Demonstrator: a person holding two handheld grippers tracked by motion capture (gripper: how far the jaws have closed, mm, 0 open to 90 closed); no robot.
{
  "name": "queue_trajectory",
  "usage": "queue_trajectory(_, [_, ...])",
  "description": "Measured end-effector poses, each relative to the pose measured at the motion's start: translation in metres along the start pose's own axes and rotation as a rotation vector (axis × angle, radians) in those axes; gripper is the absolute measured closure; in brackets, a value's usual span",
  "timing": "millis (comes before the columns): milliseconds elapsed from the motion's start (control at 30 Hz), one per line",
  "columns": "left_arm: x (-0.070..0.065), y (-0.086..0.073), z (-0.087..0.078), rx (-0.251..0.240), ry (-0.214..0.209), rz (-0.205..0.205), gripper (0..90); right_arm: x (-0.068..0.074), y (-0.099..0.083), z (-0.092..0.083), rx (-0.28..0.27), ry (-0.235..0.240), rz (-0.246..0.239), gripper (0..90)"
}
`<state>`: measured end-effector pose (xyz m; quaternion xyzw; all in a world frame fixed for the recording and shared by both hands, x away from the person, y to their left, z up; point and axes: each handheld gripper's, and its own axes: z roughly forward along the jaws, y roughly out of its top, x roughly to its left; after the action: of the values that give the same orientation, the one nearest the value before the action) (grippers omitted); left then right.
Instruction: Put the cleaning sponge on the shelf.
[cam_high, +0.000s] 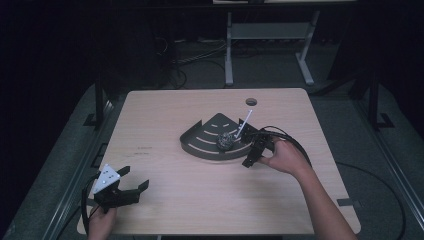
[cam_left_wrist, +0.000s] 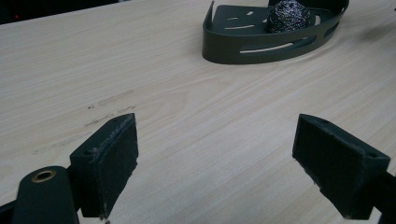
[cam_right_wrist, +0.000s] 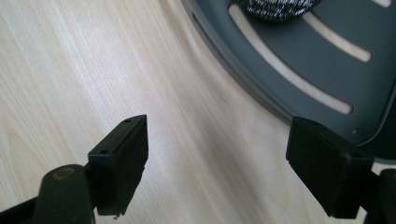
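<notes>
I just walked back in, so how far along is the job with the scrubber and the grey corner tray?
Looks done: the steel wool scrubber sits inside the corner tray. In hand: the right gripper is open and empty beside the tray's curved rim, while the left gripper rests open near the table's front edge. Possibly left: a white stick leaning at the tray, untouched.

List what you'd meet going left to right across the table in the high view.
Left gripper at the near left corner → dark quarter-round slotted tray → steel wool ball lying in the tray → right gripper at the tray's right end → the hand holding it.
</notes>
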<state>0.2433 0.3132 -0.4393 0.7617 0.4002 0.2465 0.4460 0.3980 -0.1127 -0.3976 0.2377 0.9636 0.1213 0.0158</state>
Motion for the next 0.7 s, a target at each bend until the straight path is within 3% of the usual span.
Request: queue_trajectory(700, [0.000,0.000,0.000,0.001,0.001,0.002,13.7,0.005,-0.029,0.005,0.001,0.010,0.024,20.2])
